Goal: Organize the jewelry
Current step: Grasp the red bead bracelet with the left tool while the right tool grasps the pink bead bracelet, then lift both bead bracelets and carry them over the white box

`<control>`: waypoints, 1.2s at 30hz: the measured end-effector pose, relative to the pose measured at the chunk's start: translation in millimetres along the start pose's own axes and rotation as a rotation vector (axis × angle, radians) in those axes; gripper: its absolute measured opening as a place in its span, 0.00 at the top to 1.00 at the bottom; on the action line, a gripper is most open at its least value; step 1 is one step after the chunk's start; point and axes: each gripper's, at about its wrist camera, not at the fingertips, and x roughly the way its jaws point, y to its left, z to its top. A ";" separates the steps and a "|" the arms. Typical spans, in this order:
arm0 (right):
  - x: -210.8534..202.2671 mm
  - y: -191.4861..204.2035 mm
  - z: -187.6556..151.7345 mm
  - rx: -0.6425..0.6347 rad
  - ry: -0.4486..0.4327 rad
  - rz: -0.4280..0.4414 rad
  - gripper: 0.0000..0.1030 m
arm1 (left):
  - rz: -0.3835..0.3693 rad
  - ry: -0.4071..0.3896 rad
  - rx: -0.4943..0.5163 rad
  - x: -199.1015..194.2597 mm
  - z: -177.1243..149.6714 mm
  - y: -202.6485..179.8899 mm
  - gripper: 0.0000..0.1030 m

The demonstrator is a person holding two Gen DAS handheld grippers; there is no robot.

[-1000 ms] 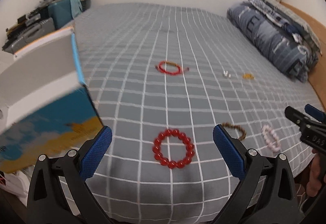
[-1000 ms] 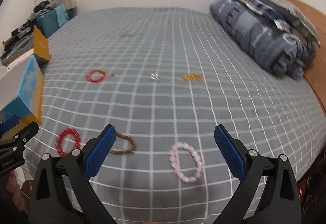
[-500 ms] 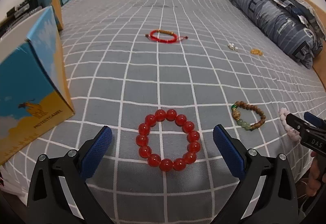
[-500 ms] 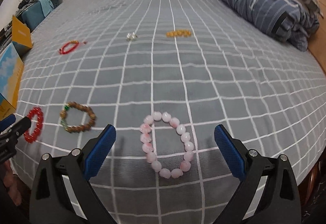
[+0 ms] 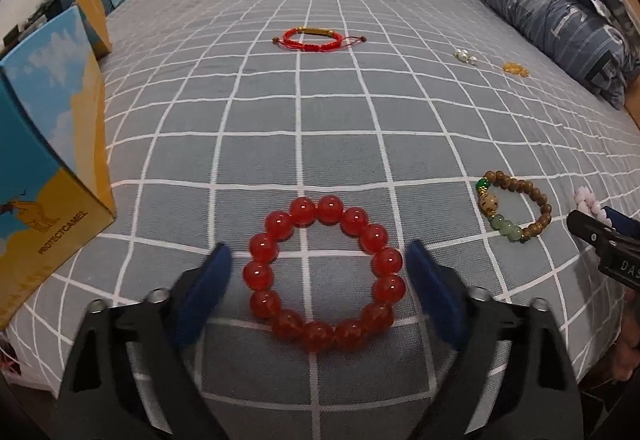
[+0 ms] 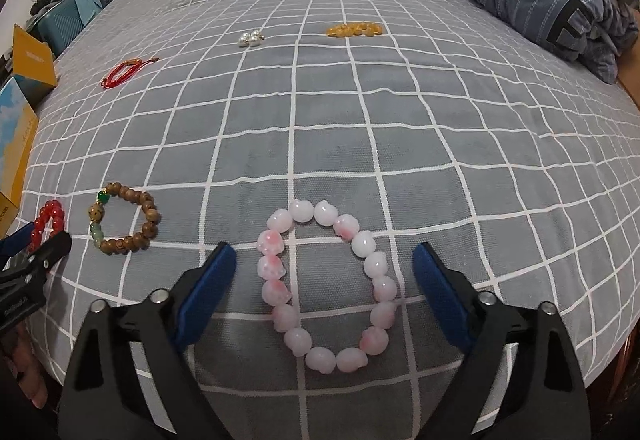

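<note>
A red bead bracelet [image 5: 386, 262] lies flat on the grey checked bedspread [image 5: 320, 112]. My left gripper [image 5: 318, 280] is open and low over it, one blue pad on each side. A pink-and-white bead bracelet [image 6: 276, 266] lies flat too, and my right gripper [image 6: 324, 278] is open around it the same way. A brown wooden bracelet with green beads [image 5: 538, 224] lies between the two; it also shows in the right wrist view [image 6: 148, 228]. Farther back lie a red cord bracelet [image 5: 316, 38], pearl earrings [image 5: 464, 56] and an amber piece [image 5: 516, 68].
A blue and yellow cardboard box [image 5: 52, 168] with its flap up stands at the bed's left edge. A folded blue quilt [image 5: 560, 8] lies along the right side. Clutter and a blue case [image 6: 64, 20] sit beyond the far left corner.
Both grippers have moved forward and down toward the bed. The red bracelet now lies between the left pads and the pink bracelet between the right pads. Both stay open.
</note>
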 end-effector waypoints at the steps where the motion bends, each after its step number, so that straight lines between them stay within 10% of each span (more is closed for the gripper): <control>1: -0.2 0.2 -0.1 -0.002 0.000 0.003 0.27 | -0.006 -0.001 0.006 -1.2 -0.7 -0.4 0.35; 9: -4.4 3.2 -3.1 0.006 -0.009 0.031 0.80 | -0.049 -0.001 -0.004 -8.9 -3.9 3.7 0.82; 36: -32.8 5.6 -2.9 0.018 -0.138 0.033 0.80 | -0.122 -0.072 -0.032 -38.6 -2.7 8.5 0.87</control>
